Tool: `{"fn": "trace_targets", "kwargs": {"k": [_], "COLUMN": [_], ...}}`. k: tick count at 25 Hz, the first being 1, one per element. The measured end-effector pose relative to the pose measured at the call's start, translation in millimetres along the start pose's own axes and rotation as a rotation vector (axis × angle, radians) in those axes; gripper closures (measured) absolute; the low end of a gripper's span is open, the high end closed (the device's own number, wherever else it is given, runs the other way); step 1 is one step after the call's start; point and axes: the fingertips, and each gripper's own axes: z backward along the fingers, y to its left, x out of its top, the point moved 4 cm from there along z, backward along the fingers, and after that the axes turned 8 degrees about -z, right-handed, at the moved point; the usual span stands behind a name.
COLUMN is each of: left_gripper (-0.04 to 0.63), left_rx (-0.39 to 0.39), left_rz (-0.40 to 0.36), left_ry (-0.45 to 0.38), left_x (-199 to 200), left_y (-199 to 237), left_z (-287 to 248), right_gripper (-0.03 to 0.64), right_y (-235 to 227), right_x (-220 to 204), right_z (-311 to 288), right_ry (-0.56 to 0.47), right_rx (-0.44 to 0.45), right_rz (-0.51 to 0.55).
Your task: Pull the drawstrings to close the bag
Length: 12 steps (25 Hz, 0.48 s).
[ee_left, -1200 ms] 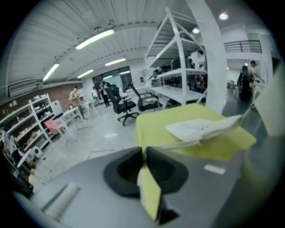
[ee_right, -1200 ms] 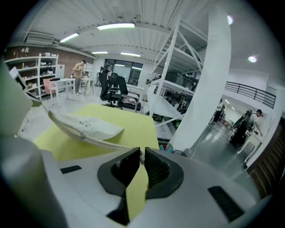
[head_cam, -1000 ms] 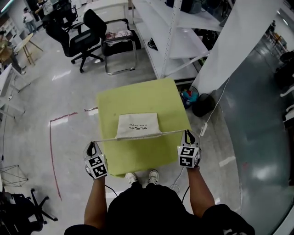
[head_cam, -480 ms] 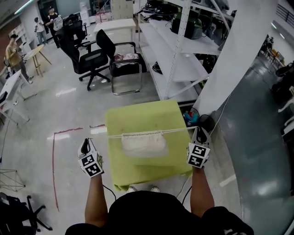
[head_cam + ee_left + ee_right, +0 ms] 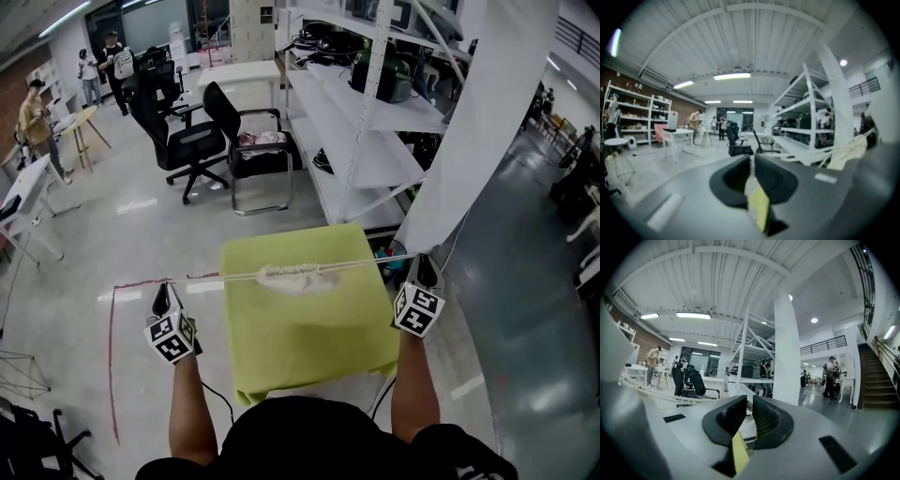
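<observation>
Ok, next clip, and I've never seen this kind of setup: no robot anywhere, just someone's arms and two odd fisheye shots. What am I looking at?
There is no robot here. A person holds a two-jaw gripper in each hand. The head view comes from a camera on their head, looking down over their arms. The other two views come from a camera riding on each gripper, looking along its jaws into the workshop.

The left gripper and the right gripper are each shut on an end of the drawstrings, which stretch taut between them. In the middle hangs the cream bag, its mouth gathered tight. It seems to be lifted clear of the yellow-green table below.
</observation>
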Motion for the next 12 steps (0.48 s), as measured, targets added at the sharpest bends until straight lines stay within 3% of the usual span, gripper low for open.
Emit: {"fn": "trace_targets", "kwargs": {"k": [8, 12], "left_gripper": [0.56, 0.56], "left_rx": [-0.045, -0.071], "left_rz": [0.04, -0.026], "left_ry": [-0.036, -0.047], "left_x": [22, 40], "left_y": [13, 4], "left_z": [-17, -30], "right_gripper": [0.579, 0.58], "right_y": [7, 16], "right_x": [19, 29], "right_z": [-13, -22], "right_ry": [-0.03, -0.048], "right_rx": [0.025, 0.041], "right_rz": [-0.031, -0.002]}}
